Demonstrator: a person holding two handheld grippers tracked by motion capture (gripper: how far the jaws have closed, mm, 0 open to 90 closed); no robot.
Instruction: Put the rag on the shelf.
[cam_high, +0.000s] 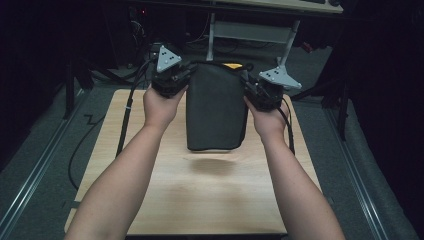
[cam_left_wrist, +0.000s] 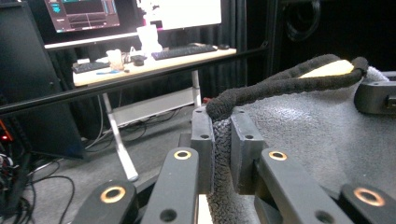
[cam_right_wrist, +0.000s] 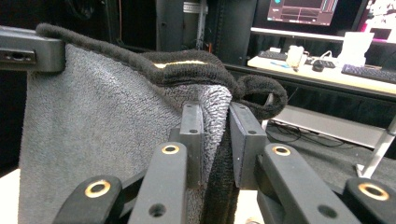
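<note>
Above table: towel corners in both grippers

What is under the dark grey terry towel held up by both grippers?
Under the dark grey terry towel lies bare light wooden tabletop carrying its shadow. The left gripper and right gripper clamp its top corners. The table behind the hanging cloth is covered.

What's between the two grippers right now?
The dark grey towel, held up off the table, spans from left gripper to right gripper, seen in the high view.
</note>
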